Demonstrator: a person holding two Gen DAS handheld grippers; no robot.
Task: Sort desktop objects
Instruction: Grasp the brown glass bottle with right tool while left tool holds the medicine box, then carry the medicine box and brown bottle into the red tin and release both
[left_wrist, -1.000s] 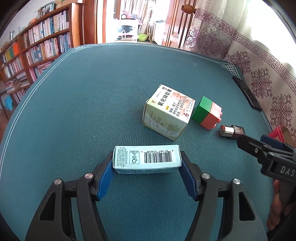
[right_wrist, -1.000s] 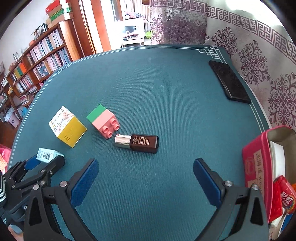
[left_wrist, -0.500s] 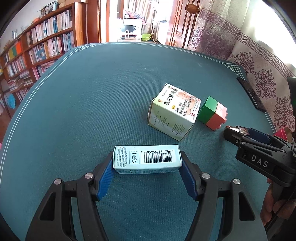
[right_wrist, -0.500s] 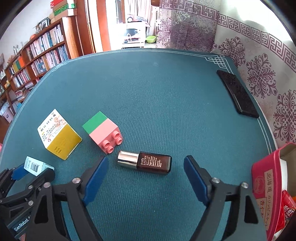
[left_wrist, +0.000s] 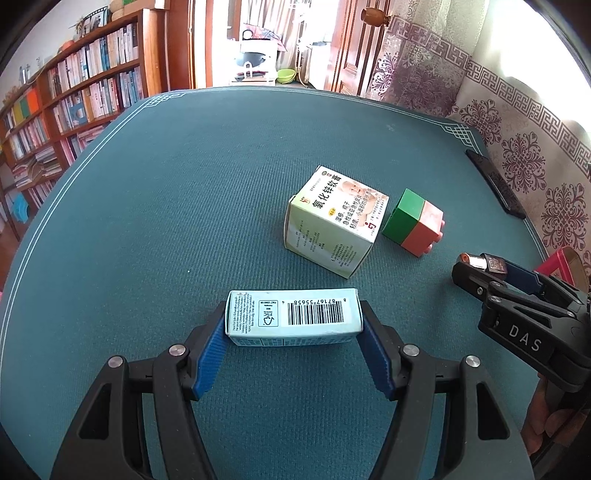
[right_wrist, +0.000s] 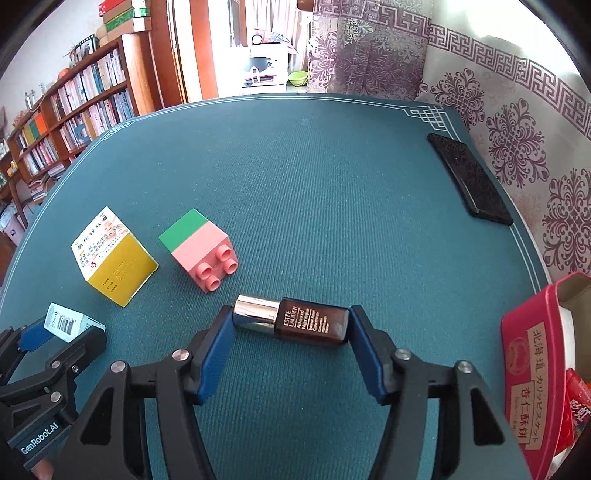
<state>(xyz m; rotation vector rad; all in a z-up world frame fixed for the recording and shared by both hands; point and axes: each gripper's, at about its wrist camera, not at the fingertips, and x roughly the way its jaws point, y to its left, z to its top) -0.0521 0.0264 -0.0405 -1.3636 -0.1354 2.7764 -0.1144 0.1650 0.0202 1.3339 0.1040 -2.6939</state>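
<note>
My left gripper (left_wrist: 293, 328) is shut on a light blue barcode box (left_wrist: 293, 315), holding it by its two ends. It also shows in the right wrist view (right_wrist: 68, 323). My right gripper (right_wrist: 291, 325) has closed around a dark brown serum bottle (right_wrist: 295, 320) with a silver cap, lying on the teal table; both pads touch its ends. A white and yellow medicine box (left_wrist: 334, 229) (right_wrist: 112, 256) and a green and pink toy brick (left_wrist: 413, 227) (right_wrist: 199, 249) lie on the table between the two grippers.
A black phone (right_wrist: 469, 181) lies near the table's right edge. A red biscuit tin (right_wrist: 535, 373) with items inside stands at the right front. The teal table mat (right_wrist: 314, 166) stretches back towards bookshelves and a doorway.
My right gripper moved forward and closed its jaws from wide open onto the serum bottle. My left gripper kept hold of the barcode box, nearly still.
</note>
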